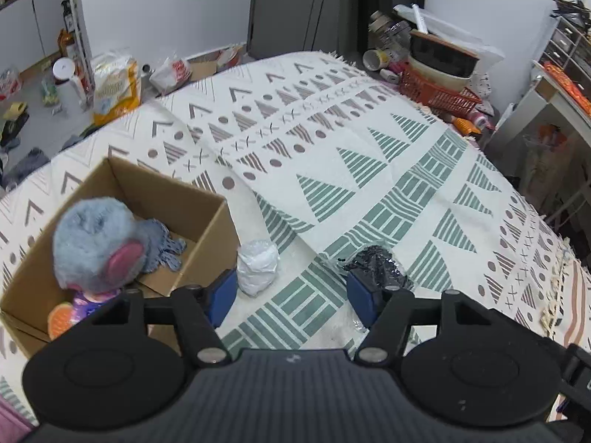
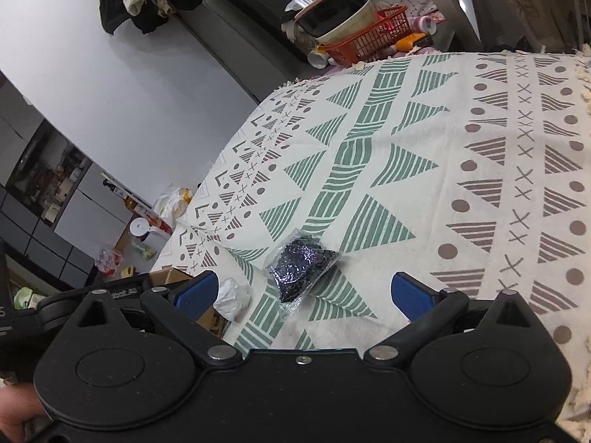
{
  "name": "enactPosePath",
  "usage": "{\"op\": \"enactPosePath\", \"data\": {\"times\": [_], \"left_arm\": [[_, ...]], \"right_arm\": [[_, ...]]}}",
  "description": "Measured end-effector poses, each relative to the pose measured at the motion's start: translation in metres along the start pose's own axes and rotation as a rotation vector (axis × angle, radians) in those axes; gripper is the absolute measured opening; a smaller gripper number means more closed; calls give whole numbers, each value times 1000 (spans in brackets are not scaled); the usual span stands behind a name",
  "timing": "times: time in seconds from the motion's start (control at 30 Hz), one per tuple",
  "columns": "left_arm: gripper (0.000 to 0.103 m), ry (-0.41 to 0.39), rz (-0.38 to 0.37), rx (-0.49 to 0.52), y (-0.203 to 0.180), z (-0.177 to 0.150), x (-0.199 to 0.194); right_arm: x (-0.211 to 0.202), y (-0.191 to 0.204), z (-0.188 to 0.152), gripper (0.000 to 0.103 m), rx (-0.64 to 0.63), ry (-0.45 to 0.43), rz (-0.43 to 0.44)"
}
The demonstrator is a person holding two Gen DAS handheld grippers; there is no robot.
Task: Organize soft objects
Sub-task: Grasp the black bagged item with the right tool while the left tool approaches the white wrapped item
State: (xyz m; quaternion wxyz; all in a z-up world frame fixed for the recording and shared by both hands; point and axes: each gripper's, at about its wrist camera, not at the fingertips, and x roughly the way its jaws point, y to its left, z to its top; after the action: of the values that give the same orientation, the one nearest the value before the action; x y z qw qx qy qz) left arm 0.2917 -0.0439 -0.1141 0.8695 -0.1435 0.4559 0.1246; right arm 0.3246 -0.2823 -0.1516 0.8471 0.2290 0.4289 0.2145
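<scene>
Judging by what already lies in the cardboard box (image 1: 207, 217), we put the task past its middle: a fluffy grey plush toy (image 1: 98, 243) with a pink ear sits inside, a grey-blue knitted cloth (image 1: 164, 243) is tucked behind it, and an orange-and-purple soft thing (image 1: 70, 313) shows at the box's near corner. Two items are still out on the patterned blanket (image 1: 369, 140) that covers the bed: a white bagged bundle (image 1: 257, 267) just beside the box's outer wall, and a dark bundle in clear plastic (image 2: 301, 264) a little further off, apart from it. We take both to be soft goods awaiting the box, though their contents are hard to read through the wrapping. Our left tool (image 1: 291, 295) hovers above the blanket with its blue pads spread and nothing between them, the white bundle near one pad. Our right tool (image 2: 304, 295) is likewise spread wide and empty, facing the dark bundle. Beyond the bed, clutter lines the floor and an orange basket (image 1: 436, 92) sits at the far edge.
</scene>
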Motion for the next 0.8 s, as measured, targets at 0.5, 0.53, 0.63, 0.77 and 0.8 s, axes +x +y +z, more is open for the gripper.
{"op": "enactPosePath", "data": {"times": [0.5,0.53,0.63,0.77,0.8], "left_arm": [[58,1,77,9,-4,-5,61],[56,1,74,15,-5,-5,64],[53,-6,79,22,-7,-5,71],[51,7,89,16,-6,-4,81],[51,10,90,14,-4,-4,84]], "right_arm": [[45,-15,5,101,20,46,-6],[47,-16,6,101,23,44,-4],[55,-17,6,101,19,47,-3],[67,-13,4,100,-11,63,6],[70,-12,3,100,-18,69,7]]}}
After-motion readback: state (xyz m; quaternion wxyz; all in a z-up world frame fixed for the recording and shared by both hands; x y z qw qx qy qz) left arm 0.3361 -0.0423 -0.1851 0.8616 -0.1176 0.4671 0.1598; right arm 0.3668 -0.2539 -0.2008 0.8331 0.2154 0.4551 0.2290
